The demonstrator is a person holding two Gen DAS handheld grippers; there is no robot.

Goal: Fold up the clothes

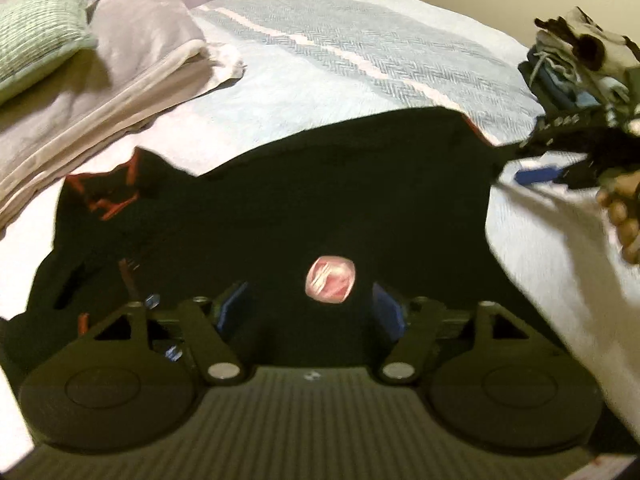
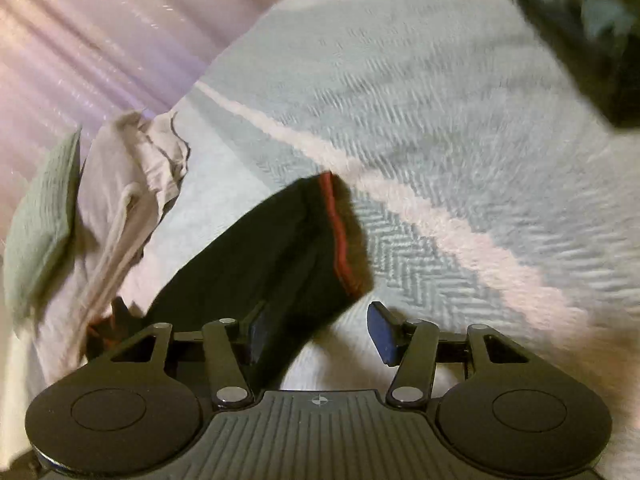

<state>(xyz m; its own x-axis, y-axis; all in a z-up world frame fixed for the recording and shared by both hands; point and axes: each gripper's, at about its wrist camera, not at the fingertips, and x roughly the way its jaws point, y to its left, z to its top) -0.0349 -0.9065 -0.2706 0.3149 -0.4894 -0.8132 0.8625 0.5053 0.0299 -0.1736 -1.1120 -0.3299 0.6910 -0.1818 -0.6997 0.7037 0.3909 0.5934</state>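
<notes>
A black garment (image 1: 280,200) with red trim and a round pink-red logo (image 1: 330,278) lies spread on the bed. My left gripper (image 1: 310,310) hovers low over its near part, open, with the blue pads (image 1: 234,308) wide apart beside the logo. My right gripper (image 2: 320,336) is also open. A black sleeve (image 2: 280,256) with a red cuff edge runs past its left pad (image 2: 258,336) and lies partly between the fingers. In the left wrist view the right gripper (image 1: 560,160), blurred, sits at the garment's right corner, with a hand (image 1: 620,216) behind it.
The bed has a pale blue herringbone cover (image 1: 340,40) with a white stripe. Folded beige bedding (image 1: 132,52) and a green pillow (image 1: 40,20) lie at the far left. A pile of mixed clothes (image 1: 580,60) sits at the far right. A pink curtain (image 2: 80,40) hangs behind.
</notes>
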